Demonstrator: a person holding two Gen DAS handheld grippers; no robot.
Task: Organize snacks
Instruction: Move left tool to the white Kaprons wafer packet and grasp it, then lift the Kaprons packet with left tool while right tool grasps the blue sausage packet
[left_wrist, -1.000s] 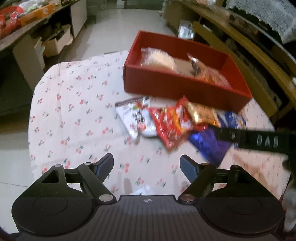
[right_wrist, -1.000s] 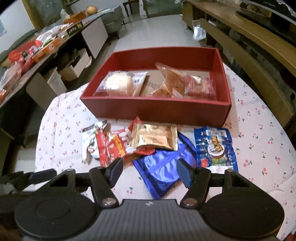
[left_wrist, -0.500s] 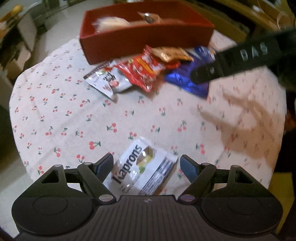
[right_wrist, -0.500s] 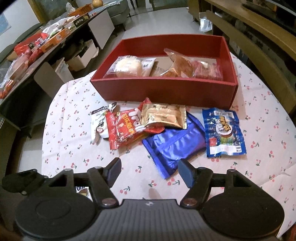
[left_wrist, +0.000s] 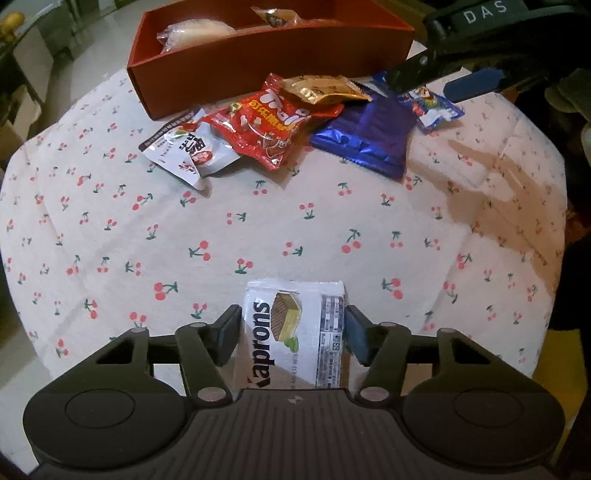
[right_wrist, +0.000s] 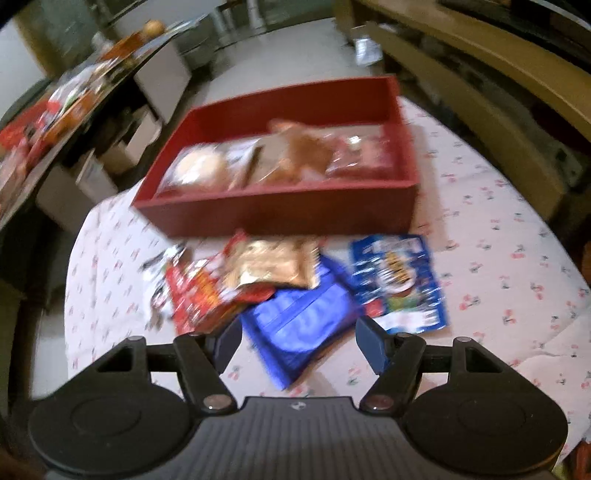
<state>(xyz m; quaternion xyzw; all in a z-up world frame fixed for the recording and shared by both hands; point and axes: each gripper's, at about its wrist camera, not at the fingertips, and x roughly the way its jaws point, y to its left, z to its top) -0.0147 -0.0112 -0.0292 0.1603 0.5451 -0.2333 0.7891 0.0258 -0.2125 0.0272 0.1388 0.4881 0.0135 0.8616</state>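
Observation:
A white Kaprons wafer packet (left_wrist: 295, 332) lies on the cherry-print cloth between the fingers of my left gripper (left_wrist: 293, 334). The jaws stand open at its two sides, close to its edges. My right gripper (right_wrist: 299, 345) is open and empty above a blue-purple packet (right_wrist: 299, 325), and it also shows in the left wrist view (left_wrist: 436, 79). A red box (right_wrist: 280, 210) at the back holds several bagged snacks. In front of it lie a white packet (left_wrist: 186, 151), a red packet (left_wrist: 266, 125), a gold packet (left_wrist: 325, 90) and a blue printed packet (right_wrist: 399, 280).
The round table (left_wrist: 369, 229) drops off at its left and near edges. A wooden bench (right_wrist: 498, 92) stands at the right. A cluttered shelf (right_wrist: 66, 99) with snacks stands at the far left.
My left gripper has come down to the table's near edge, and the Kaprons packet now lies straight between its fingers. My right gripper has moved forward over the blue-purple packet.

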